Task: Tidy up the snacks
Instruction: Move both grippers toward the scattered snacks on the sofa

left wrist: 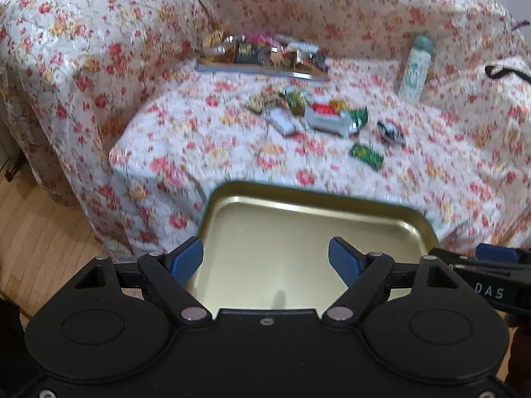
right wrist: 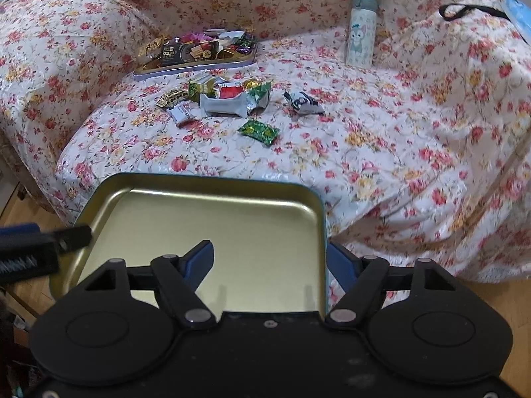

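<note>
Most of both views is filled by a sofa (right wrist: 381, 139) under a floral cover, standing on a wooden floor (left wrist: 43, 232). Near the cameras, a gold-lined tin tray (right wrist: 232, 212) hangs empty over the sofa's near edge.

Far back and left on the seat lies a second shallow tin (right wrist: 199, 64), heaped with wrapped snacks. To the far right a pale bottle (right wrist: 361, 30) with a cartoon figure stands upright against the backrest. A black strap (right wrist: 464, 10) lies on the sofa's right arm.

Between the full tin and the empty tray, loose snacks are scattered on the seat: a silver packet (right wrist: 225, 101) with a red label in the middle of a small cluster, a gold patterned sweet (right wrist: 171, 96) to its left, a white bar (right wrist: 182, 112) just near of that, a dark-and-white wrapped piece (right wrist: 303, 102) apart to the right, and a green foil sweet (right wrist: 259, 131) alone nearest the tray.

The left gripper (left wrist: 265, 262) has its fingers wide, over the tray's inside, with nothing pressed between them. The right gripper (right wrist: 270, 262) straddles the tray's right rim, one blue finger inside and one outside, standing wide; whether they press the rim I cannot tell.
</note>
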`<action>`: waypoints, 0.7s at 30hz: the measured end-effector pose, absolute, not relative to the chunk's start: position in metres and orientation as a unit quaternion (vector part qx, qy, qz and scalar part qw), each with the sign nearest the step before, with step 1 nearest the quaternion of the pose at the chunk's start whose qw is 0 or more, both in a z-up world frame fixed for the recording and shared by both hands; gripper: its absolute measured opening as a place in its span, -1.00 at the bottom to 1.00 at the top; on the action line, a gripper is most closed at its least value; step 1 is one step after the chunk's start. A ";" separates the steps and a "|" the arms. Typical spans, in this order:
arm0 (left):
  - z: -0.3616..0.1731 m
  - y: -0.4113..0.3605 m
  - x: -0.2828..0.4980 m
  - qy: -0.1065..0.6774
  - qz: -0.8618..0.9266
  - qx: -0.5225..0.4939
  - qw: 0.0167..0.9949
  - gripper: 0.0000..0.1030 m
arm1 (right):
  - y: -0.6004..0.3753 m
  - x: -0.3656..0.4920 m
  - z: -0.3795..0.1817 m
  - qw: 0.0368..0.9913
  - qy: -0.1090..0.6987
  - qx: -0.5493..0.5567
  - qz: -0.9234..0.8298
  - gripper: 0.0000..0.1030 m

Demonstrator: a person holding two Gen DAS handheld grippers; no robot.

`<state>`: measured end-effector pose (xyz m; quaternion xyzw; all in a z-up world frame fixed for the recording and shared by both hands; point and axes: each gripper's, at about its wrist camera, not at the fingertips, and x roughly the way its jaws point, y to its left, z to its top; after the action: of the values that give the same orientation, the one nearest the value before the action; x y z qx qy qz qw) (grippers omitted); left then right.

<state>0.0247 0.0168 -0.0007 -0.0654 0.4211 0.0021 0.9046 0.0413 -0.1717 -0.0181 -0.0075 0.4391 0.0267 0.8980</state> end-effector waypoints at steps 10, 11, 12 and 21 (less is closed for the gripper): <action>0.005 0.023 0.064 0.401 0.007 -0.048 0.915 0.51 | -0.176 0.083 -0.002 0.914 0.405 0.008 0.029 0.37; 0.004 0.022 0.068 0.399 0.007 -0.044 0.916 0.51 | -0.177 0.087 -0.002 0.914 0.405 0.014 0.030 0.37; 0.003 0.022 0.072 0.395 0.007 -0.039 0.918 0.51 | -0.178 0.091 -0.002 0.915 0.402 0.020 0.030 0.37; -0.010 0.033 0.119 0.383 0.003 -0.048 0.922 0.51 | -0.190 0.127 -0.023 0.908 0.414 0.052 0.022 0.37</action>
<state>0.1185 0.0333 -0.0095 -0.0483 0.3835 0.0033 0.9223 0.1269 -0.1896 -0.0225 0.0516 0.4142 0.0221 0.9085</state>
